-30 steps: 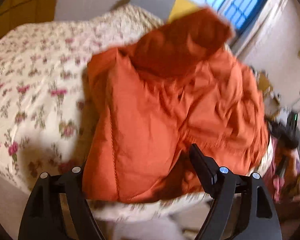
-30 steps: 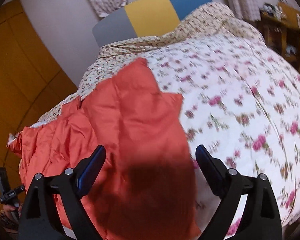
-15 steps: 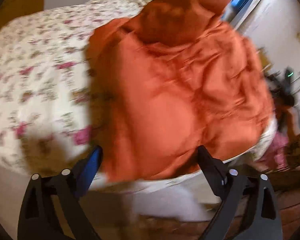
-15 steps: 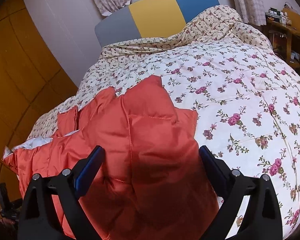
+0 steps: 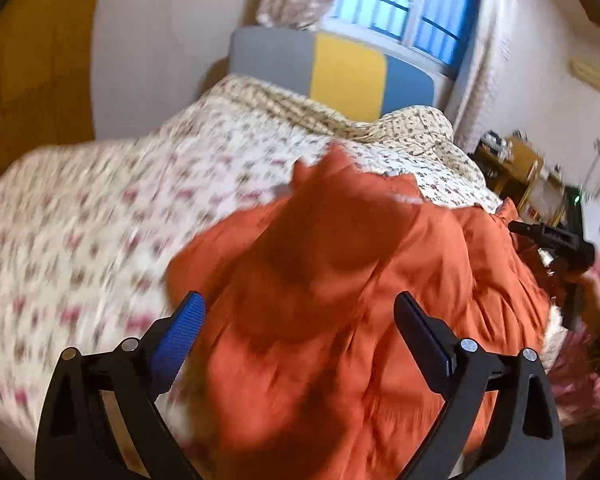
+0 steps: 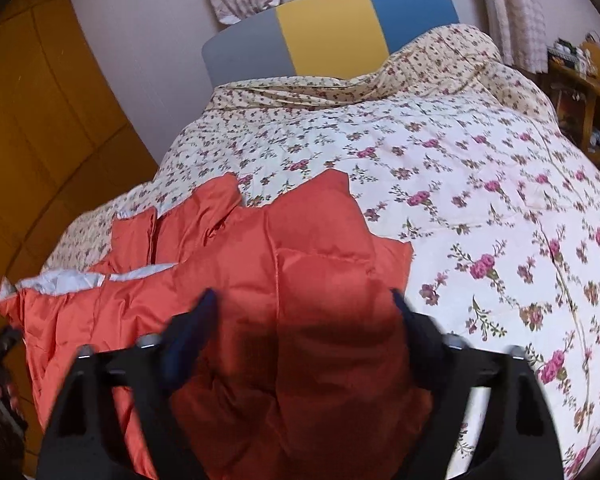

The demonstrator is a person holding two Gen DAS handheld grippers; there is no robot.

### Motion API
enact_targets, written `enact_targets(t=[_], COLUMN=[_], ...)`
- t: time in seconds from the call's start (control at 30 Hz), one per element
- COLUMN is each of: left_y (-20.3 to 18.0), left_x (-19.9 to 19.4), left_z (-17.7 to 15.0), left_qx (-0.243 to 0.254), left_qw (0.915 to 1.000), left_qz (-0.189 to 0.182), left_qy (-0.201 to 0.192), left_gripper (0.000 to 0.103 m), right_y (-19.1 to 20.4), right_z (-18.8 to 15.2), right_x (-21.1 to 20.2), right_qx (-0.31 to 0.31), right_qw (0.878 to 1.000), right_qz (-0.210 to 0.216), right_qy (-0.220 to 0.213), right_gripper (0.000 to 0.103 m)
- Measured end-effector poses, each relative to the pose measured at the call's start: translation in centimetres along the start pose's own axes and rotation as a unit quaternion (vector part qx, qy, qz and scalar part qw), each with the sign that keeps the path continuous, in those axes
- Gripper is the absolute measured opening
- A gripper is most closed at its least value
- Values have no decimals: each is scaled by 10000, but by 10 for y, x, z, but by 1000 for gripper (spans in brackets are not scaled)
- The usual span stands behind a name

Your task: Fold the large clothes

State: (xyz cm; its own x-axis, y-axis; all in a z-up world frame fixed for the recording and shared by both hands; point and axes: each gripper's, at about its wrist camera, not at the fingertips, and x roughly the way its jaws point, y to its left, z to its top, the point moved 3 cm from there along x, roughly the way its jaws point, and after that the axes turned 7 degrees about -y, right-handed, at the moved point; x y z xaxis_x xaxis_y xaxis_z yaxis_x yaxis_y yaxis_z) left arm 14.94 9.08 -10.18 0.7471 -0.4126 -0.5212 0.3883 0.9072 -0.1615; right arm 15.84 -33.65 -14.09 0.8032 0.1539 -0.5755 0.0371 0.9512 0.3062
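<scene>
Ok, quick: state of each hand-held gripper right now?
Left hand-held gripper: open, holding nothing, above the orange jacket.
Right hand-held gripper: open, holding nothing, above the same jacket.

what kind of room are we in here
Most likely a home bedroom: a bed under a cream floral quilt, a grey, yellow and blue padded headboard below a curtained window, with an orange puffy jacket spread on the quilt.

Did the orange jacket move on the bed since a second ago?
Yes. In the right wrist view the orange jacket now lies flatter, its top edge lower against the floral quilt and farther from the headboard.
</scene>
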Motion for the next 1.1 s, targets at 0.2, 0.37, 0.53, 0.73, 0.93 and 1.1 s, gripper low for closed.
enact_targets(t=[0.2,0.37,0.53,0.73,0.93,1.1], left_y=[-4,1,15,29,40,43], left_x=[19,-8,-19,19,63,100], left_z=[15,44,80,98,87,71], left_qx=[-426,-590,-782,-1104,-1168,-923], left_qw=[9988,9925,9805,9734,9643,9628], left_qz=[98,498,935,1392,1975,2342], left_qy=[-231,-951,-1543,-1445,-1324,-984], left_gripper=[24,19,19,19,19,19], right_y=[11,22,32,30,21,2], right_z=[9,41,78,95,76,58], right_x=[-25,-45,-39,19,80,114], right_qx=[-297,-327,-264,-19,-125,37], right_qw=[9991,9963,9923,9938,9940,9936], right_qz=[-4,47,-50,-357,-802,-1058], right_qy=[-314,-793,-1205,-1050,-736,-403], right_gripper=[17,13,13,13,15,22])
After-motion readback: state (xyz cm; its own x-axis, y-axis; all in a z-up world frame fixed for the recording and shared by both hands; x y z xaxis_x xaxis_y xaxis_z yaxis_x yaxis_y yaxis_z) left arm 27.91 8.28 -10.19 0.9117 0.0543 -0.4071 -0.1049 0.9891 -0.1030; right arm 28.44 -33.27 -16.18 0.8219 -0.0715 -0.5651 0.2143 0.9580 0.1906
